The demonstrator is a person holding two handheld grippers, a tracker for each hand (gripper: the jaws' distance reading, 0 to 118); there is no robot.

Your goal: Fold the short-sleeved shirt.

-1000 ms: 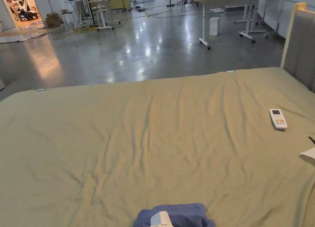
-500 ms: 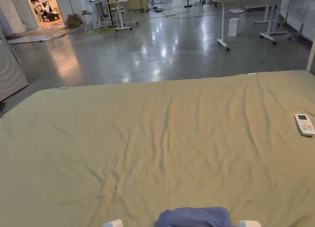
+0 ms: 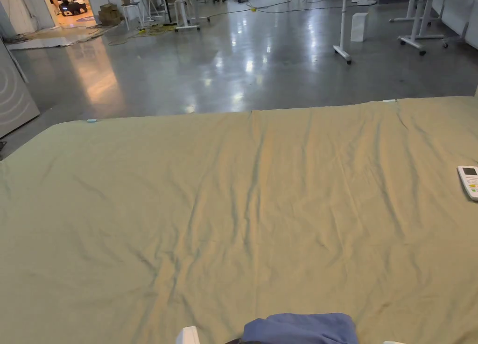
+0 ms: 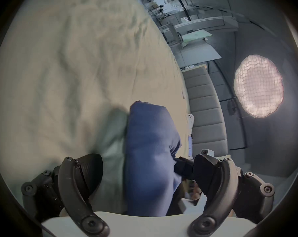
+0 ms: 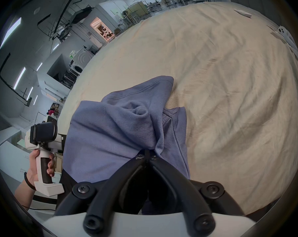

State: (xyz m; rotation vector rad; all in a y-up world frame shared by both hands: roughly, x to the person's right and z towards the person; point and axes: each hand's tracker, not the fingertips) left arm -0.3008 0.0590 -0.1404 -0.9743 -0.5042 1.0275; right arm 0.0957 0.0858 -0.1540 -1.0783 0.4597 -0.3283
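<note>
A wide bed (image 3: 233,209) in a tan sheet carried a bunched blue shirt (image 3: 298,328) at the middle of its near edge. A white remote (image 3: 469,181) lay by the right edge, well away. The right gripper (image 5: 146,153) had both jaws pinched tight on a fold of the shirt. The left gripper (image 4: 147,170) stood with jaws spread wide, the shirt lying between them, neither jaw pressing it.
</note>
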